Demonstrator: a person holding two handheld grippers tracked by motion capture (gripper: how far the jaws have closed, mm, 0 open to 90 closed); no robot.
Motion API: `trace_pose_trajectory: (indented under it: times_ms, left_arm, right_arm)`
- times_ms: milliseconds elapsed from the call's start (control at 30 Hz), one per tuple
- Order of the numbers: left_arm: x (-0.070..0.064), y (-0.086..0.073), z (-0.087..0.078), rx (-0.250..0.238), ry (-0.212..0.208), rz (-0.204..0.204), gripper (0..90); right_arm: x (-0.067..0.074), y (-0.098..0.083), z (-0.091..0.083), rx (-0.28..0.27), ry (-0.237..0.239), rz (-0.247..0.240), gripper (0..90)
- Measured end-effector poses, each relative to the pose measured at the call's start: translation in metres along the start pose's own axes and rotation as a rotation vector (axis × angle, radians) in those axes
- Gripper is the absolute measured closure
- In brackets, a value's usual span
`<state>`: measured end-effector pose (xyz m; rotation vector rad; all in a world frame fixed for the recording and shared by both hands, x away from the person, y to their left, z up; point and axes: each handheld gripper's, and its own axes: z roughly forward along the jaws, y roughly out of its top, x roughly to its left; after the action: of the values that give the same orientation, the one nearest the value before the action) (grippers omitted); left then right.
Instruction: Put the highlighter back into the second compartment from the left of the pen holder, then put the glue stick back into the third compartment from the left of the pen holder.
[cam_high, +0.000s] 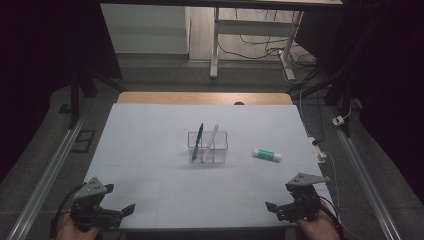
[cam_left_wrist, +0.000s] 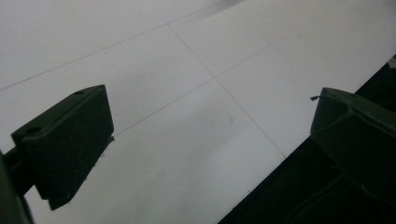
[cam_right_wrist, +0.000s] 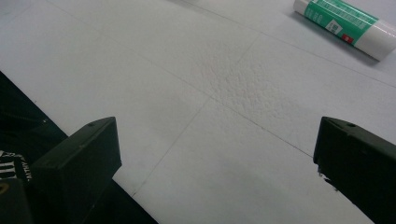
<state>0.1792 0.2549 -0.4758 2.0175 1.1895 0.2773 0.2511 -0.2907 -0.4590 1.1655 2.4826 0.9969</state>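
A clear square holder (cam_high: 218, 148) stands at the middle of the white table sheet (cam_high: 145, 145). A blue pen (cam_high: 198, 139) and a white pen (cam_high: 212, 140) lean inside it. To its right lies a green and white glue stick (cam_high: 266, 154), which the right gripper view catches at its top right corner (cam_right_wrist: 343, 24). My left gripper (cam_high: 120, 215) is held at the near left corner, open and empty (cam_left_wrist: 210, 140). At the near right corner my right gripper (cam_high: 274, 210) is open too, with bare sheet between its jaws (cam_right_wrist: 215, 168).
The sheet's front edge runs just under both grippers, with dark space below it (cam_left_wrist: 303, 186). A strip of wooden tabletop (cam_high: 200, 97) shows behind the sheet. Metal rails (cam_high: 45, 180) run along both sides. Cables and a white plug (cam_high: 320, 152) lie off the right edge.
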Motion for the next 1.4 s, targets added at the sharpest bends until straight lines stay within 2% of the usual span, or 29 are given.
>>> trace_pose_trajectory:
  times_ms: [67, 267, 500, 700, 833, 1000, 1133, 1400]
  left_arm:
    - [0.000, 0.000, 0.001, 0.002, -0.001, -0.007, 0.0]
    - [-0.001, 0.001, 0.003, 0.020, 0.001, 0.005, 0.0]
    - [0.001, 0.001, 0.002, 0.017, -0.009, -0.002, 0.1]
    - [0.002, 0.000, 0.002, 0.013, -0.019, -0.014, 0.5]
    - [0.003, 0.000, 0.001, 0.009, -0.025, -0.020, 0.7]
    - [0.002, 0.001, 0.002, 0.015, -0.022, -0.012, 0.9]
    - [0.003, 0.001, 0.002, 0.016, -0.025, -0.012, 1.0]
    - [0.003, 0.001, 0.002, 0.016, -0.028, -0.012, 1.2]
  right_arm:
    - [0.000, 0.000, 0.000, -0.001, 0.005, -0.001, 0.6]
    - [0.000, 0.000, 0.000, -0.001, 0.006, -0.002, 0.6]
    - [0.002, 0.001, 0.001, 0.018, -0.003, -0.019, 0.5]
    - [0.002, 0.004, 0.001, -0.001, 0.005, -0.012, 0.0]
    - [0.001, 0.009, 0.004, -0.004, -0.004, -0.030, 0.0]
    - [-0.004, 0.016, 0.013, 0.006, -0.051, -0.054, 0.0]
    - [-0.012, 0.023, 0.020, -0.002, -0.041, -0.032, 0.0]
    - [-0.025, 0.035, 0.039, 0.028, -0.041, -0.026, 0.0]
